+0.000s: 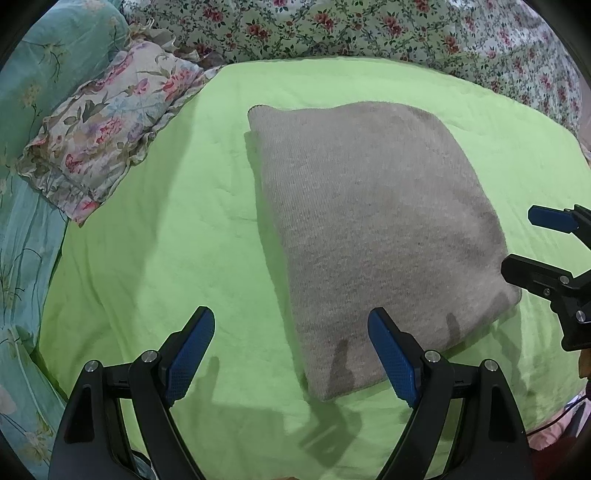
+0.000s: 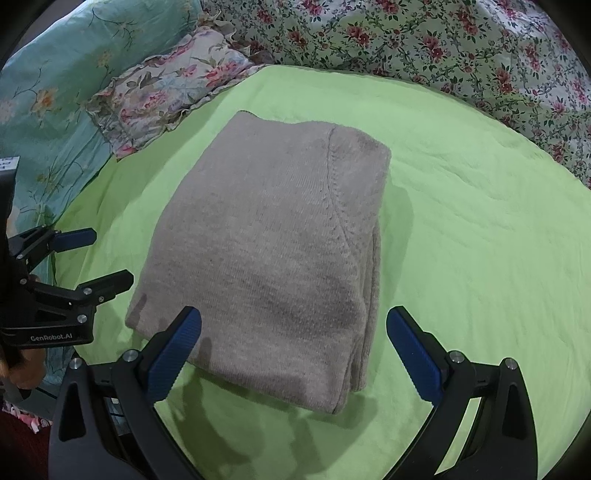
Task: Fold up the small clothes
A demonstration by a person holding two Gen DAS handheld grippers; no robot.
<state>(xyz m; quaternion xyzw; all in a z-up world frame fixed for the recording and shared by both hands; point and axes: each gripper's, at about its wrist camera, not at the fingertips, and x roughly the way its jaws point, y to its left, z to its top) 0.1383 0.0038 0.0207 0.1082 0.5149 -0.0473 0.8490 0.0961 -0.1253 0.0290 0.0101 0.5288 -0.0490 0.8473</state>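
A grey knitted garment (image 1: 373, 236) lies folded into a compact rectangle on a bright green sheet (image 1: 173, 229); it also shows in the right wrist view (image 2: 266, 254), with a curved seam on top and stacked layers at its right edge. My left gripper (image 1: 291, 325) is open and empty, hovering just in front of the garment's near left corner. My right gripper (image 2: 293, 325) is open and empty, hovering over the garment's near edge. The right gripper also shows at the right edge of the left wrist view (image 1: 524, 240), and the left gripper at the left edge of the right wrist view (image 2: 110, 254).
A floral ruffled pillow (image 1: 107, 122) lies at the far left of the sheet, beside a teal floral quilt (image 1: 33, 110). A floral bedspread (image 1: 369, 29) runs along the back. The green sheet (image 2: 480, 221) is bare to the right of the garment.
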